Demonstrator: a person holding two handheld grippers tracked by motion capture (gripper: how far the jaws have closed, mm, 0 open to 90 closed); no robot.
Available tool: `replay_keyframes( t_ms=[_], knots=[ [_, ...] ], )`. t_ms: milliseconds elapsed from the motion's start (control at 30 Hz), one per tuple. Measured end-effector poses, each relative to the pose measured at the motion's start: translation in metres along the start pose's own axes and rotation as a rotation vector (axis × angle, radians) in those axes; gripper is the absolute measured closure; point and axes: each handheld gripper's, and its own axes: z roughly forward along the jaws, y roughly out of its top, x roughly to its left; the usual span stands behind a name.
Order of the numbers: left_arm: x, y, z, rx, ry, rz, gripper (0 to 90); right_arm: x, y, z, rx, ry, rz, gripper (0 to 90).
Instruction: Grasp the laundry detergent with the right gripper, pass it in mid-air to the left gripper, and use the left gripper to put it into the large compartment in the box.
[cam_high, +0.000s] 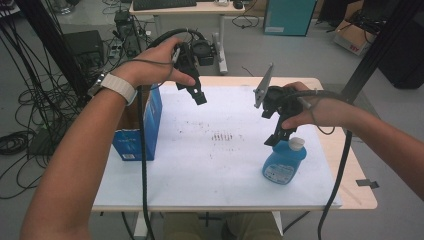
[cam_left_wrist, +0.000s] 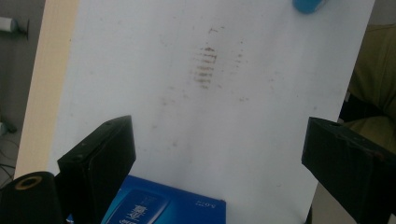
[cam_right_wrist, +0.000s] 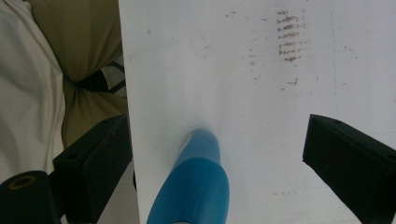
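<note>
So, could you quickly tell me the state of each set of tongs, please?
Left tongs: open, holding nothing.
Right tongs: open, empty, above the blue bottle.

Likely a lab: loose cables (cam_high: 25, 100) across the floor, a desk (cam_high: 175, 9) with a keyboard (cam_high: 164, 4).

A grey floor (cam_high: 280, 55) is seen all around the table (cam_high: 362, 197), whose wooden top is covered by a white sheet (cam_high: 200, 165) marked with brown smudges. Black cables (cam_high: 25, 107) are strewn over the floor at the left. A light desk (cam_high: 200, 9) carrying a keyboard (cam_high: 164, 4) is placed farther back, with a teal cabinet (cam_high: 290, 17) beside it. Cardboard boxes (cam_high: 352, 35) are stacked at the far right. Even, soft light is spread throughout.
</note>
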Motion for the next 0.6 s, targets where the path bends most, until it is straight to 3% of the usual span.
replay_keyframes(
  t_ms=[300, 433, 600],
  knots=[
    [-0.002, 0.0, 0.001, 0.0, 0.004, -0.003, 8.5, 0.001, 0.0, -0.004, 0.004, -0.012, 0.01, 7.0],
    [-0.003, -0.001, 0.001, 0.003, 0.003, -0.004, 8.6, 0.001, 0.001, -0.009, -0.011, -0.023, -0.011, 6.2],
    [-0.004, -0.001, -0.001, -0.002, 0.012, -0.011, 8.5, 0.006, -0.003, -0.017, -0.031, -0.038, 0.013, 4.7]
  ],
)
